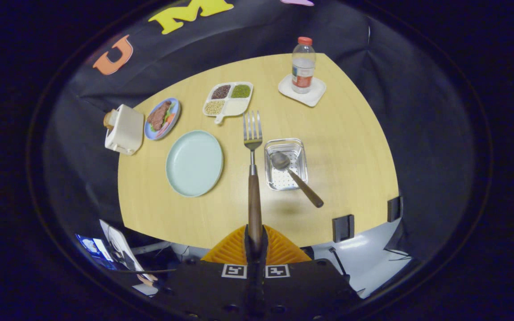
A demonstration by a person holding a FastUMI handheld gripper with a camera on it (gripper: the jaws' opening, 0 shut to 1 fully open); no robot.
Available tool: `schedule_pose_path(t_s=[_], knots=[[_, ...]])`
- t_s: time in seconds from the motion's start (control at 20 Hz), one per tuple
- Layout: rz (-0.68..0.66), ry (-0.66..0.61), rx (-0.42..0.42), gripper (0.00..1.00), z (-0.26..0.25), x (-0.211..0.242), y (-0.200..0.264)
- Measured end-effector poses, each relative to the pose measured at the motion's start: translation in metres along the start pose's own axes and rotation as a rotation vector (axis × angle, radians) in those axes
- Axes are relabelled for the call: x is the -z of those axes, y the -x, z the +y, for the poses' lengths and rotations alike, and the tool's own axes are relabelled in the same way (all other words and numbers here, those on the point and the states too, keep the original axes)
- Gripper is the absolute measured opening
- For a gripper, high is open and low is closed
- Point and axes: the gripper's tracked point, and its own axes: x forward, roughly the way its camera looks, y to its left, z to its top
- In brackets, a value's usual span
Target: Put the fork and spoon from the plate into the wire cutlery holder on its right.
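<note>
Your jaws are pressed together on the dark wooden handle of the steel fork (253, 178), so the gripper (255, 243) has it pinched near the handle's end. The fork runs straight ahead from the jaws, tines farthest from you, held well above the pale wooden worktop (350, 147).

The relation that matters now: the square wire cutlery holder with the perforated floor (285, 164) sits just to the right of the fork's neck, and the tines reach a little beyond the holder's far rim. The fork's long axis runs alongside the holder's left wall, not over its opening. I judge you need a short shift to the right and a tilt of the tines downward before any release.

The steel spoon with the brown wooden handle (295, 176) is already in the holder, bowl on the floor, handle leaning out over the near right corner. That leaves the left and far side of the holder freer for the fork.

The round pale green plate (194, 163) lies to the left of the fork and carries no cutlery.

Farther off are a divided white tray of grains (228, 99), a small blue dish of food (162, 118), a white toaster (124, 129) and a clear bottle with a red cap (303, 65) on a white coaster (302, 91), all well apart from your path.
</note>
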Motion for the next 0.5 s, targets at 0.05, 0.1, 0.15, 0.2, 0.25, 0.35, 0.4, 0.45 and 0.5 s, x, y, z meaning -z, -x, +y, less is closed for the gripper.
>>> schedule_pose_path(t_s=[0.05, 0.1, 0.15, 0.2, 0.25, 0.35, 0.4, 0.45, 0.5], knots=[[0.014, -0.013, -0.002, 0.0, -0.004, 0.005, -0.001], [0.027, -0.025, -0.002, 0.0, -0.007, 0.009, -0.002], [0.04, -0.039, -0.002, 0.0, -0.013, 0.011, -0.005], [0.055, -0.05, -0.006, 0.0, -0.016, 0.015, -0.006], [0.067, -0.061, -0.015, 0.0, -0.017, 0.018, -0.008], [0.084, -0.086, -0.029, 0.0, -0.018, 0.019, -0.012], [0.088, -0.095, -0.029, 0.01, -0.02, 0.018, -0.012], [0.09, -0.101, -0.028, 0.01, -0.022, 0.018, -0.013], [0.092, -0.106, -0.027, 0.01, -0.023, 0.016, -0.013]])
